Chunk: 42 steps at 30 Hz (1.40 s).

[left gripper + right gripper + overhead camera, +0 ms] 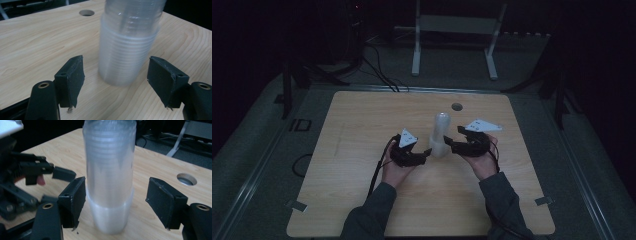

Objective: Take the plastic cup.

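Standing upright near the middle of the wooden desk, a tall stack of clear plastic cups sits between the two grippers. The left gripper points at the stack's base from the left, its jaws parted wider than the stack and touching nothing; in the left gripper view the cups rise just beyond the pads. The right gripper faces the stack from the right, jaws wide, with the stack between the pads but not pressed. A round cable hole lies behind the stack. A white metal frame stands on the floor beyond the desk, beside dark cables.
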### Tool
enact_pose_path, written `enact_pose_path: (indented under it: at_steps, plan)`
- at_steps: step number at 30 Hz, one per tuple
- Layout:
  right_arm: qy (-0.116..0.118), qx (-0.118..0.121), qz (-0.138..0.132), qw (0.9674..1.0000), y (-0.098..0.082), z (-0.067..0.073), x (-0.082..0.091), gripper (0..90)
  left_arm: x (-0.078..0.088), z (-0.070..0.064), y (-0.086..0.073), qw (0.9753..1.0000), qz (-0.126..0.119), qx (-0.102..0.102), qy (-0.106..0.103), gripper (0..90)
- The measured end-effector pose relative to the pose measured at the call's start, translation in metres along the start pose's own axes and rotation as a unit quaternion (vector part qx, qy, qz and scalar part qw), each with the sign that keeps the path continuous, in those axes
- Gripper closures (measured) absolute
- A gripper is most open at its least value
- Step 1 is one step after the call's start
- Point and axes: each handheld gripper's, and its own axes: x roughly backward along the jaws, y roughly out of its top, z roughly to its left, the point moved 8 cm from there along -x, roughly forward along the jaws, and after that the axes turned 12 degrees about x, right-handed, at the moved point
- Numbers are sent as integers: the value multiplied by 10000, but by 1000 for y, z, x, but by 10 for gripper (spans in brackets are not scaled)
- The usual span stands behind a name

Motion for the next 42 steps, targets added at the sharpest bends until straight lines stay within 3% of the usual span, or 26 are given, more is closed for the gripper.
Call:
enact_pose_path:
  at_steps: [9, 16, 33, 42]
  plan:
    - [68, -24, -110, 9999, 18, 0, -12, 307, -19, -13, 6, 9999, -89, -85, -109, 275]
    - [61, 4, -106, 9999, 21, 2, -19, 277, -28, -15, 9, 9998, -173, -72, 2, 235]
    - [50, 4, -154, 9999, 23, -4, -31, 266, -46, -19, 13, 9996, -262, -82, -13, 205]
    - [91, -70, -229, 9997, 26, 0, -37, 343, -48, -18, 15, 9993, -380, -21, -24, 206]
